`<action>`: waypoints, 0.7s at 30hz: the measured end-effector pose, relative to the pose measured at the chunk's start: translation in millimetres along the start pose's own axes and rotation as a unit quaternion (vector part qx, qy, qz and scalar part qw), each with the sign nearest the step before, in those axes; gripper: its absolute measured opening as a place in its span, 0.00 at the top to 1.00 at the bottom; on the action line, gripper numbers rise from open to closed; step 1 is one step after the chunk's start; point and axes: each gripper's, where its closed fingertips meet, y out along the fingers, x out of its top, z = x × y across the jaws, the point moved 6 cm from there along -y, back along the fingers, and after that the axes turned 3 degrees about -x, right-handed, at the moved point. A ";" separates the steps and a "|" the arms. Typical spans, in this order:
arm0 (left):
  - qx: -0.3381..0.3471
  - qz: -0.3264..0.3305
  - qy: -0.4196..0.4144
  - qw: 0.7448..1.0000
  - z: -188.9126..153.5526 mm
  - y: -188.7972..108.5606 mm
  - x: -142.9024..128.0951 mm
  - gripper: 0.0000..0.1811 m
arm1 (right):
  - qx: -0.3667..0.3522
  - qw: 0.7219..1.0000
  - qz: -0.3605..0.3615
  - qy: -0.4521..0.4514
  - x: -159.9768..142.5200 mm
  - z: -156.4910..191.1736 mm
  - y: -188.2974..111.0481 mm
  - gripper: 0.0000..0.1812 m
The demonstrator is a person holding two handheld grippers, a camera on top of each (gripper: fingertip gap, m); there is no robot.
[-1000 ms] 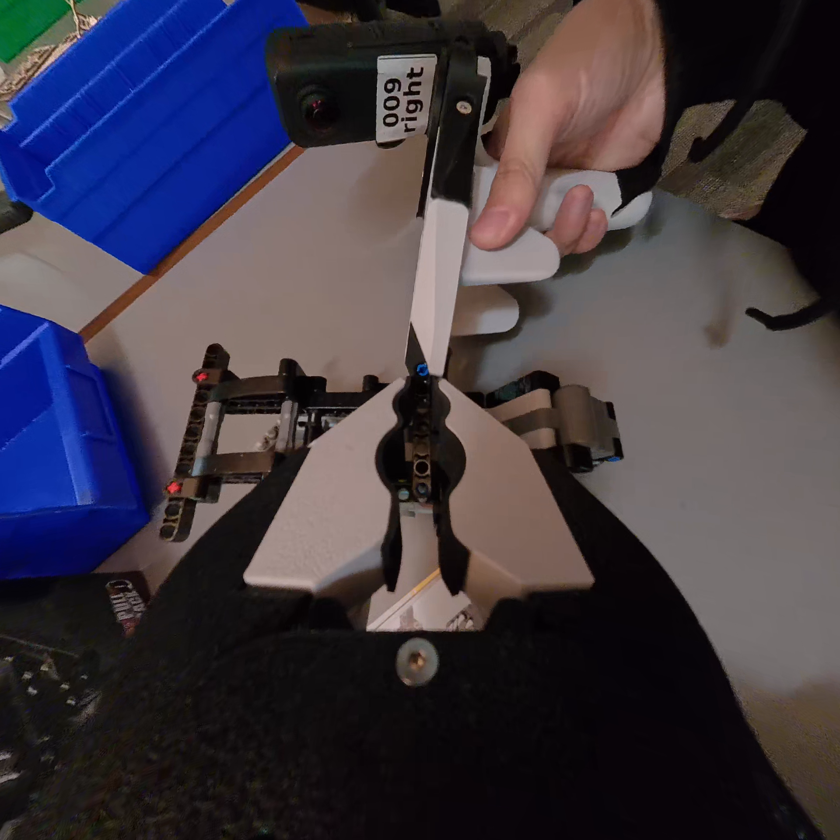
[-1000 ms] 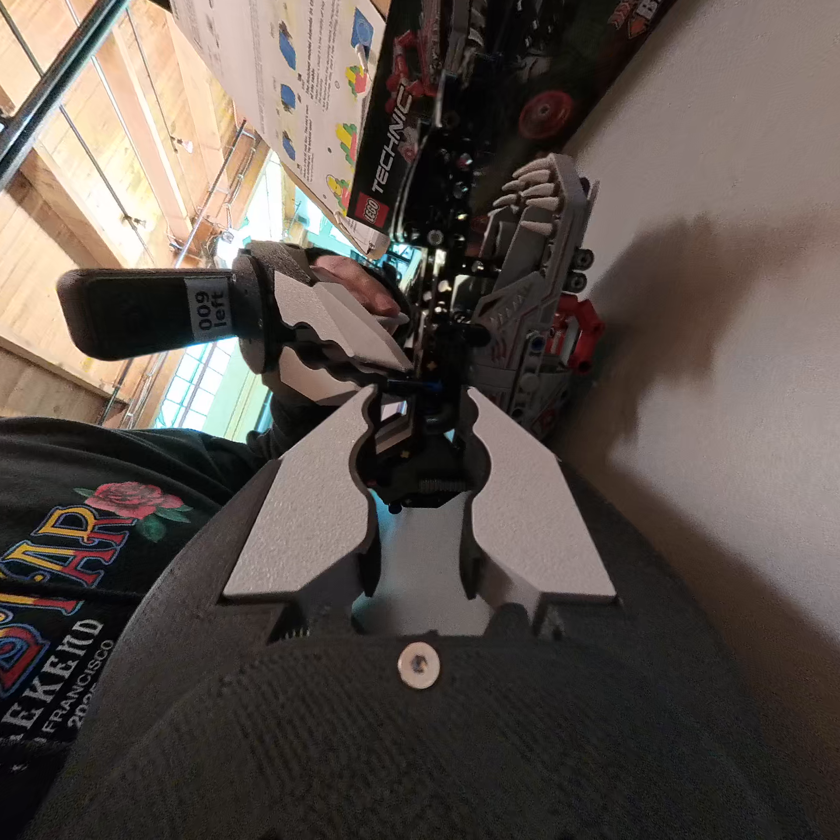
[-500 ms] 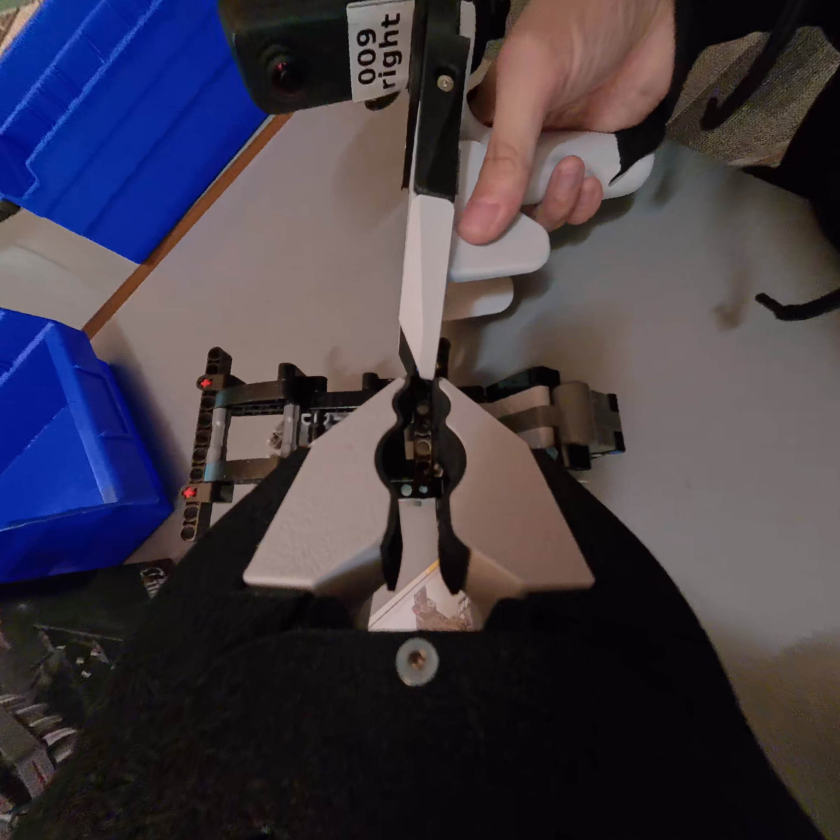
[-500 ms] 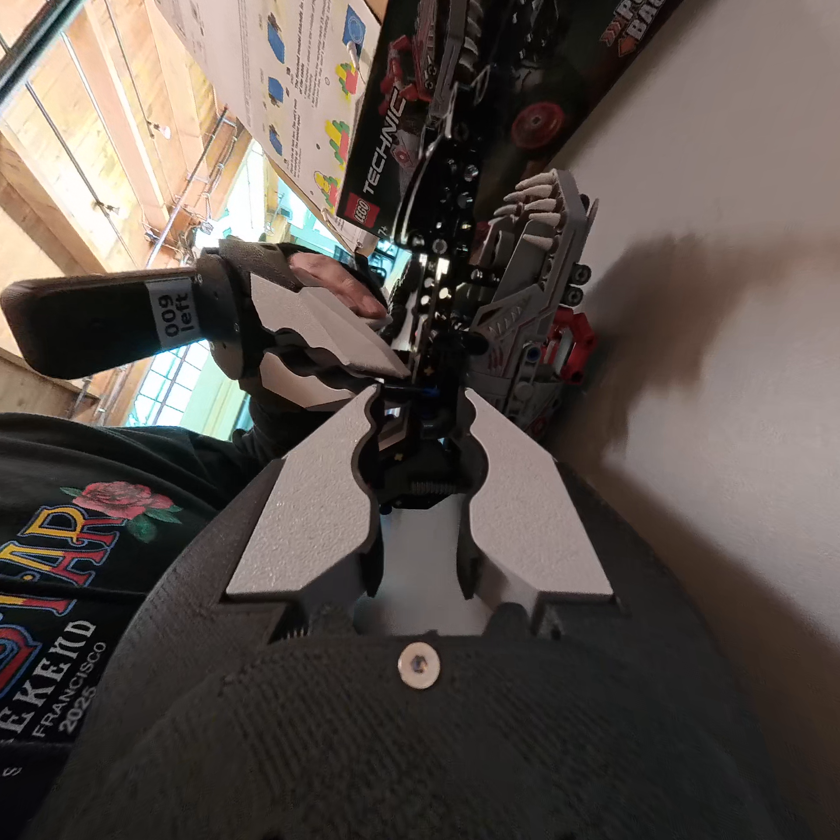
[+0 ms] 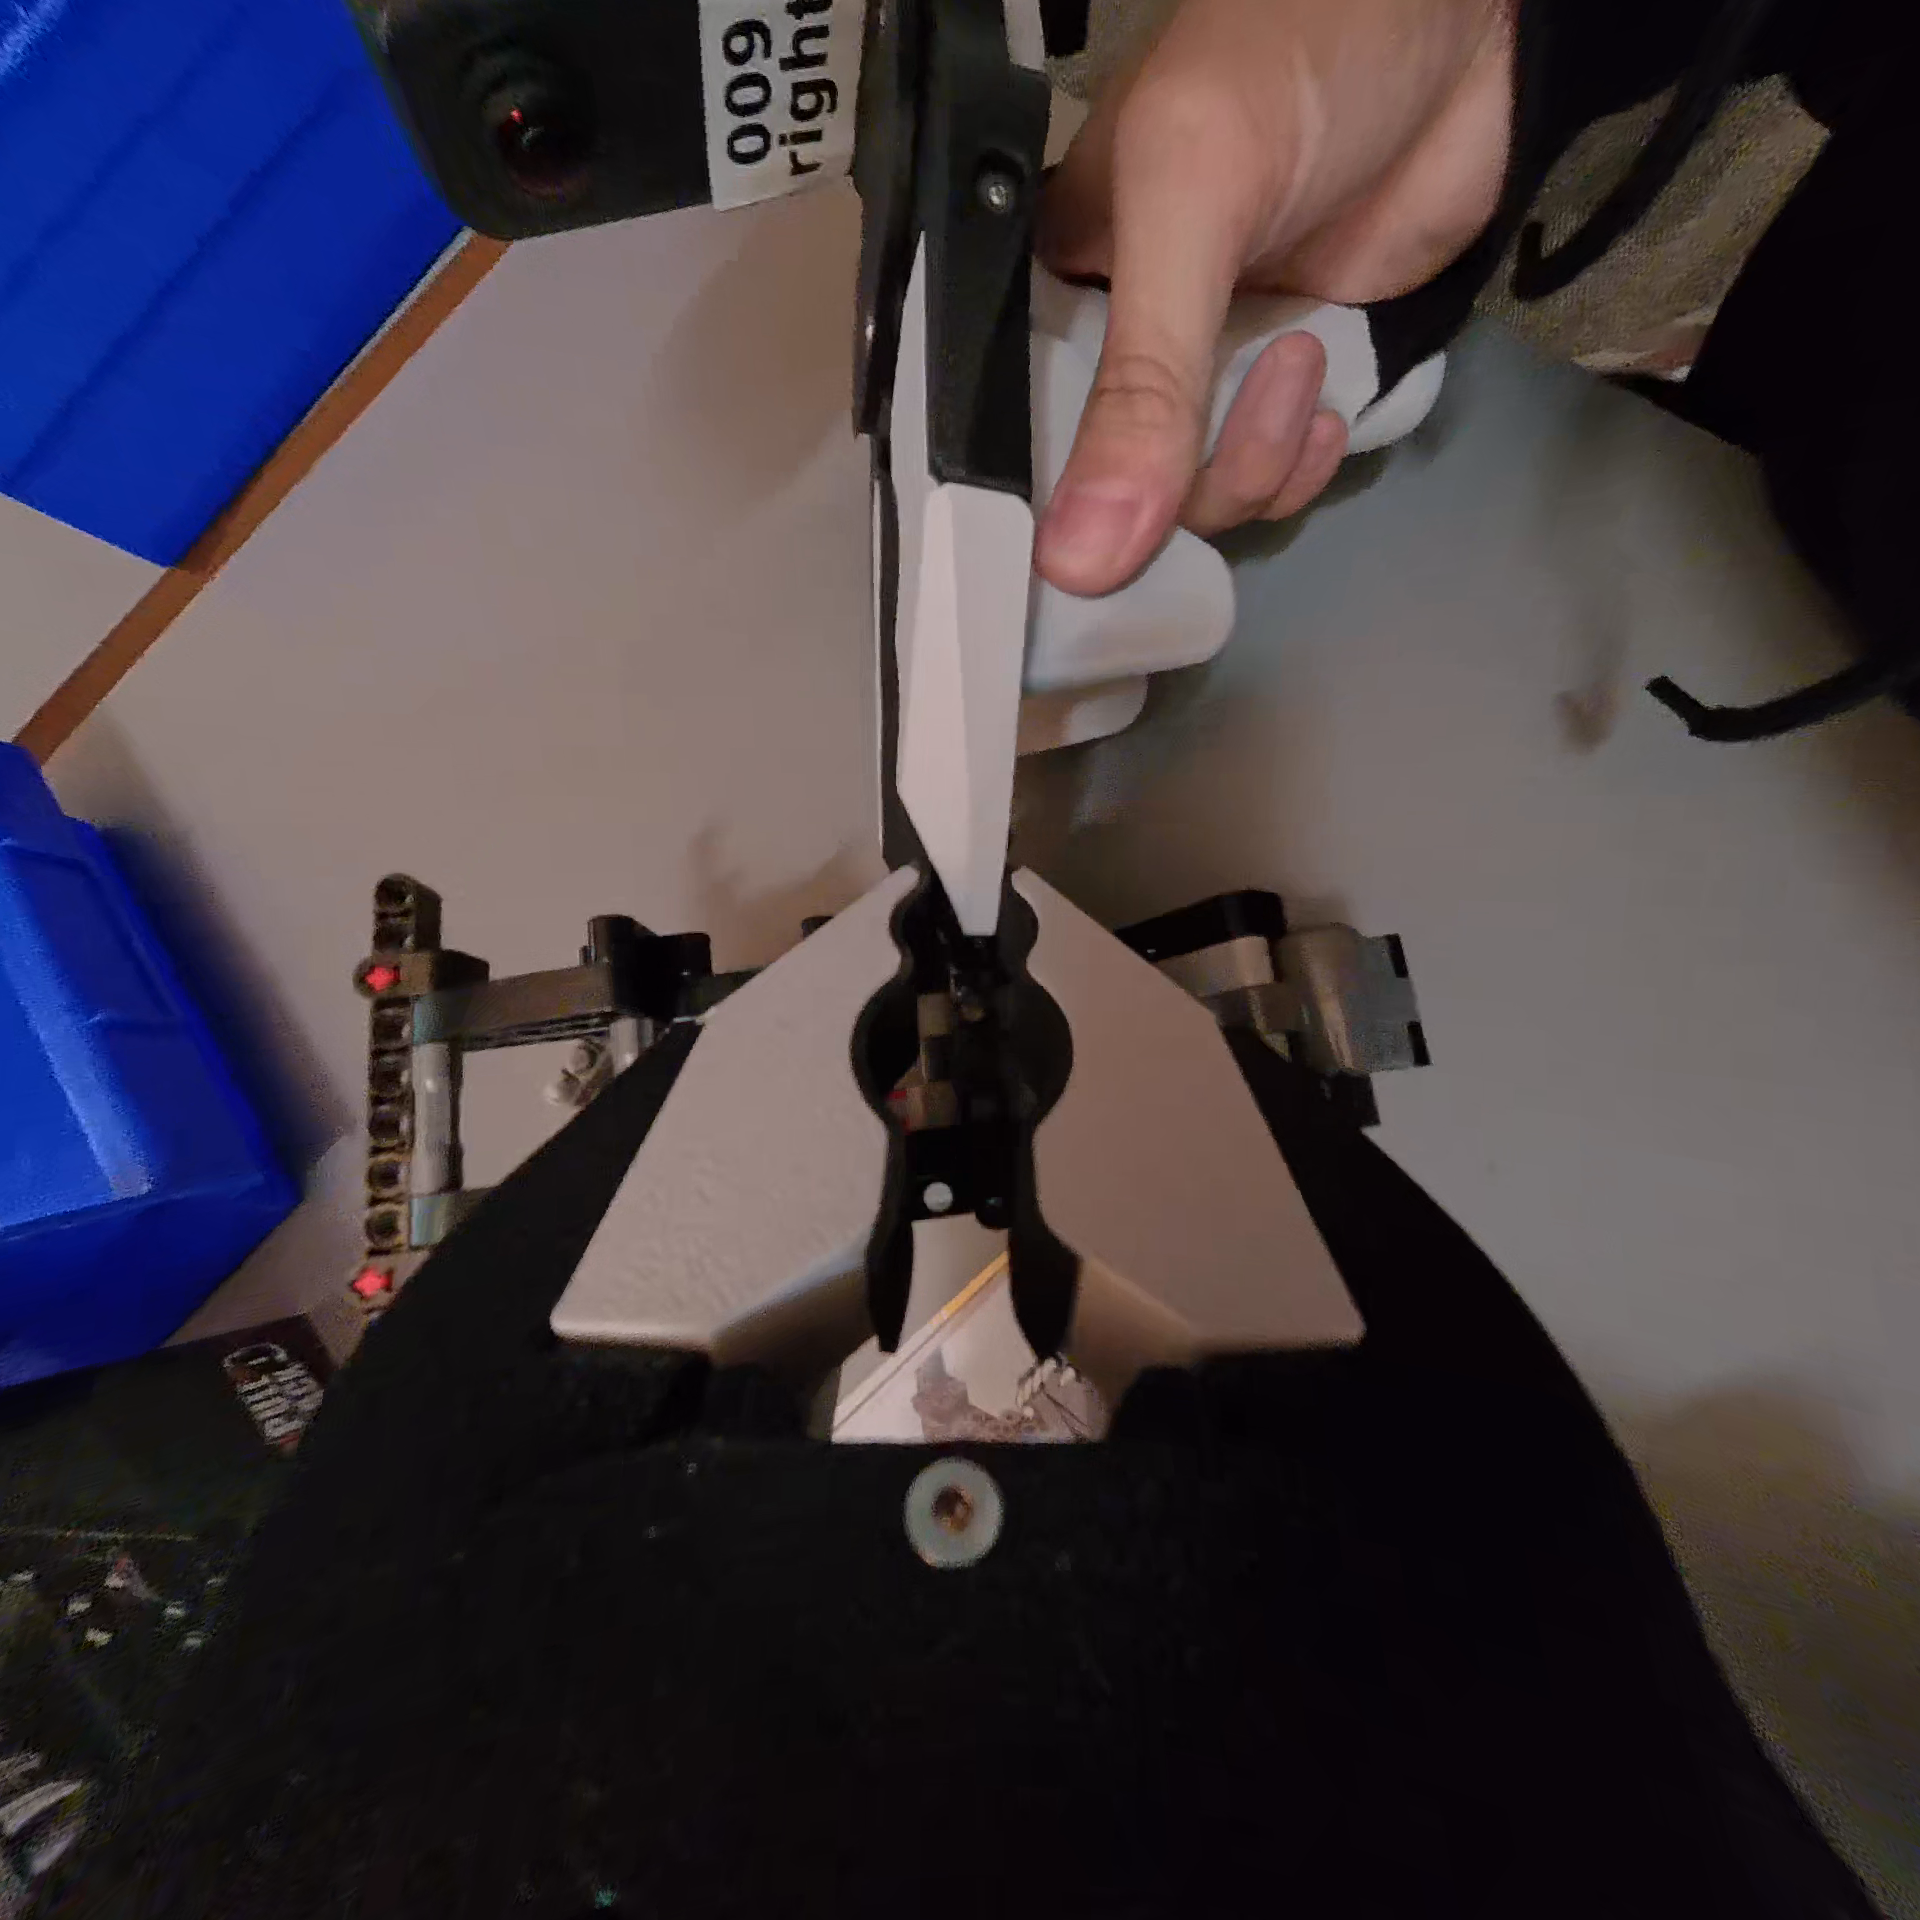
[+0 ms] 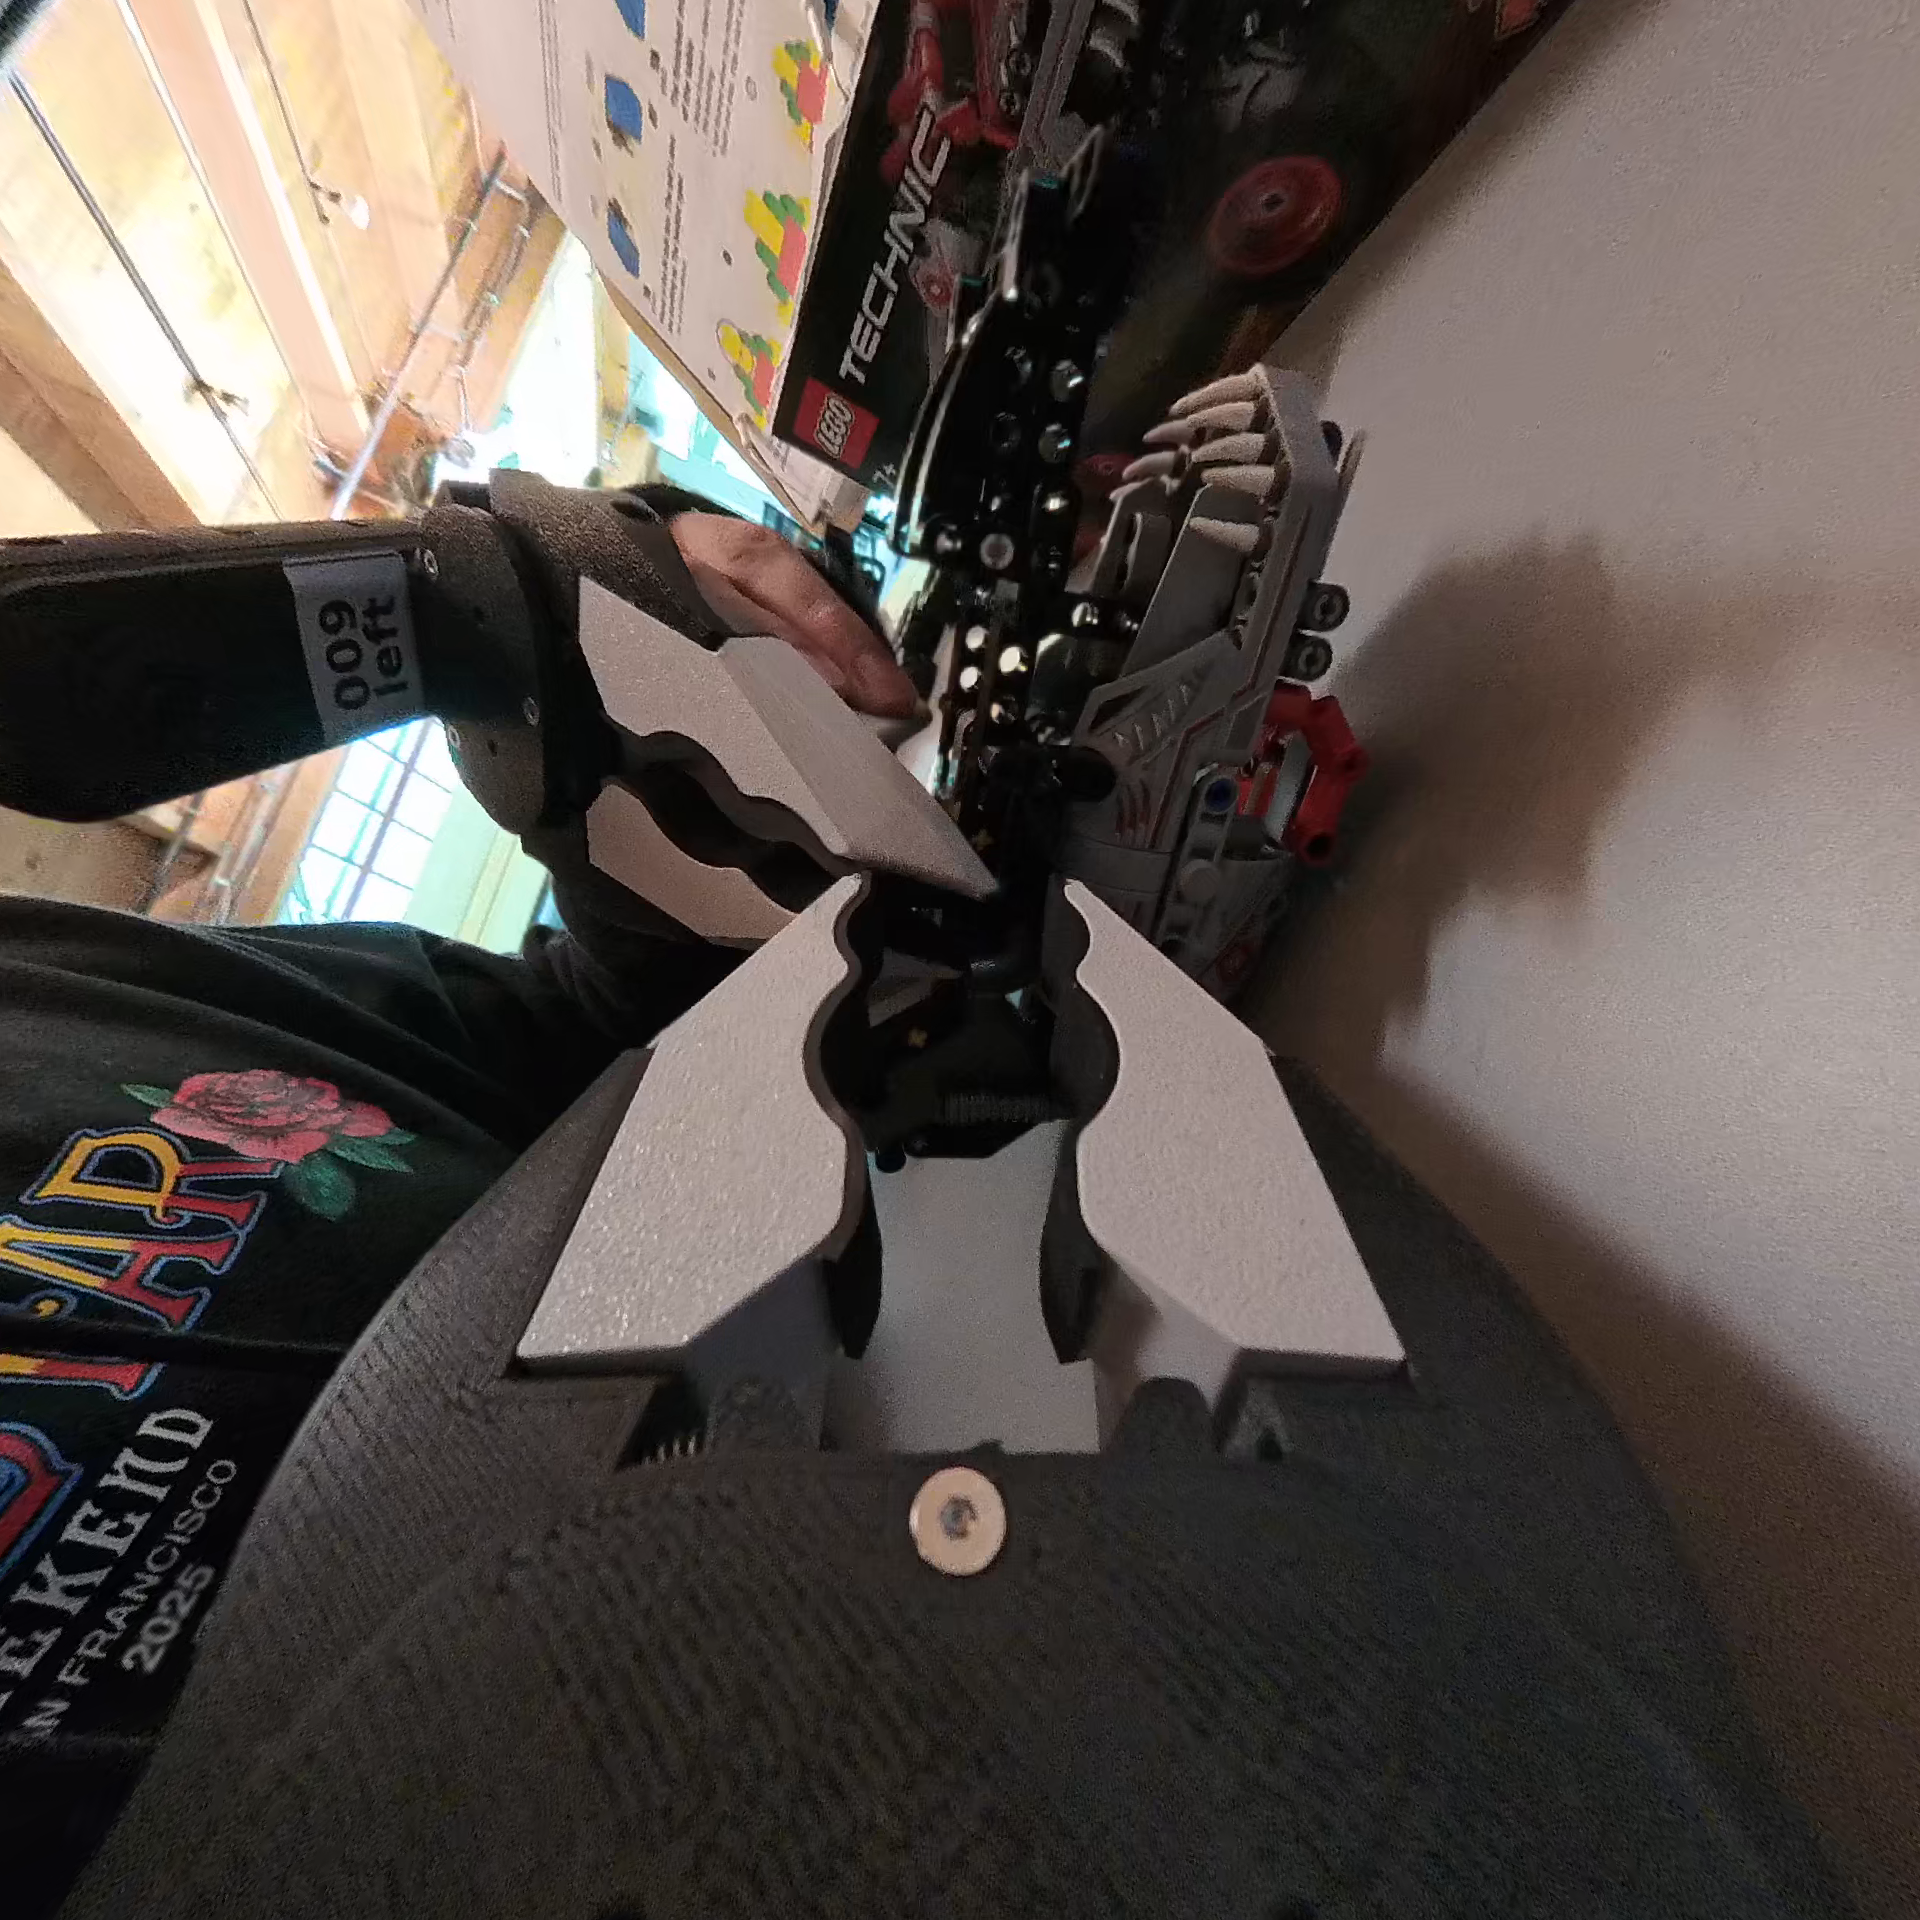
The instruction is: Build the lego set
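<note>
My left gripper (image 5: pixel 964 885) is shut on a small black Lego Technic assembly (image 5: pixel 961 1070), held above the table. My right gripper (image 6: pixel 964 888) comes in from the far side. Its jaws are closed around the same black assembly (image 6: pixel 966 1049), which fills the gap between them. In the left wrist view the right gripper (image 5: pixel 961 920) shows edge-on, its tips touching the left gripper's tips. The left gripper (image 6: pixel 894 914) also shows in the right wrist view. A black and grey beam frame (image 5: pixel 499 1003) with red pins lies on the table behind the grippers.
Two blue bins (image 5: pixel 156 260) (image 5: pixel 94 1049) stand at the left. A grey toothed Lego model (image 6: pixel 1195 665) with red parts sits on the white table (image 5: pixel 1558 1039). The set's dark box (image 6: pixel 935 208) and an instruction sheet (image 6: pixel 707 156) lie beyond it. A hand (image 5: pixel 1247 208) holds the right gripper. The tips of both grippers are at nearly the same place.
The right gripper has come down closer until its tips meet the left gripper's tips. The blue pin seen at the tips a second ago no longer shows.
</note>
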 end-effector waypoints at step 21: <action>0.038 0.051 0.025 0.998 -4.7 -7.1 1.0 0.97 | -0.013 1.000 0.001 -0.012 -0.7 1.4 -1.4 0.84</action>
